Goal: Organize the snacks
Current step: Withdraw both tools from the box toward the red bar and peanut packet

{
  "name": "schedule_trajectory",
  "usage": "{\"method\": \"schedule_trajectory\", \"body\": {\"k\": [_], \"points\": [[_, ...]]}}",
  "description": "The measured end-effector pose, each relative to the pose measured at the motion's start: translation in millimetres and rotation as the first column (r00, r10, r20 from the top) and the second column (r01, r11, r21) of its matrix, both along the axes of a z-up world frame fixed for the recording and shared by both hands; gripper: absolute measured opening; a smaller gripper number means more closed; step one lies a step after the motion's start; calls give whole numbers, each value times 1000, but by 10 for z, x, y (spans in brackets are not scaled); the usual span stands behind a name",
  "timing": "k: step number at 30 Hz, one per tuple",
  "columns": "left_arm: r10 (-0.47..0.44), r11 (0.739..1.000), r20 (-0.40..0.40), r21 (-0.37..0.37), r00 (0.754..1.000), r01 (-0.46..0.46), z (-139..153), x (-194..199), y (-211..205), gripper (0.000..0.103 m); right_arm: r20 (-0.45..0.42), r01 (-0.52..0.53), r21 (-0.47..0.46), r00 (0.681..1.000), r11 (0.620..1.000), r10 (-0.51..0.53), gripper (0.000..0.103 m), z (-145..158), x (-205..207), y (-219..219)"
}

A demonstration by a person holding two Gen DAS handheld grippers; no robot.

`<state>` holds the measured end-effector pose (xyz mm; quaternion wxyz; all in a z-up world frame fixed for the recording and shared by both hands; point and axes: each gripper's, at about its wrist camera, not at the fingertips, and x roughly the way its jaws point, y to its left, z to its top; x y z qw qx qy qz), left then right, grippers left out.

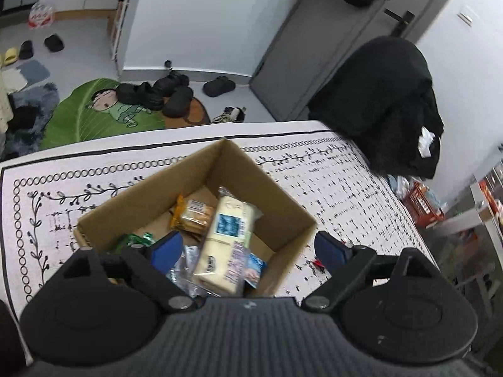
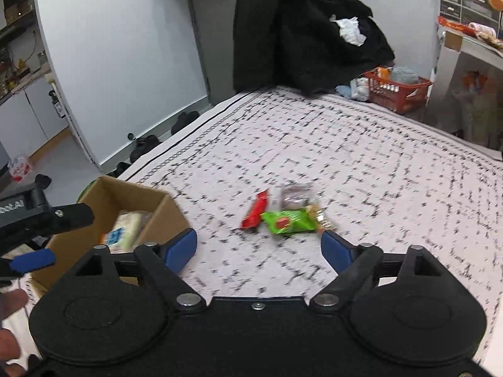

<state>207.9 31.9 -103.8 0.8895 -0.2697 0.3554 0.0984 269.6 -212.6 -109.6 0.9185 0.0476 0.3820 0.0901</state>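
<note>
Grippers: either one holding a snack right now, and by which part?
Nothing is held. The left gripper is open over the box; the right gripper is open, short of the snacks on the cloth.

You have one cardboard box (image 1: 276,220) near the table's left edge, with at least five snack packs showing inside it; some are half hidden, so the count is loose. Out on the cloth lie four loose packs: one red (image 2: 256,213), one green (image 2: 289,222), one clear (image 2: 295,199), one small pale one (image 2: 322,218).
</note>
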Motion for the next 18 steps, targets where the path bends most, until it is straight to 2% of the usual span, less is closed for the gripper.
{"method": "schedule_trajectory", "body": {"k": [10,18], "points": [[-114,987,27,116,993,110,143,111,-462,90,33,7,-15,999,1000,-6,83,-171,204,-348],[-210,962,15,180,978,204,112,319,-819,85,14,-18,-8,1000,1000,18,65,-398,388,-533]]}}
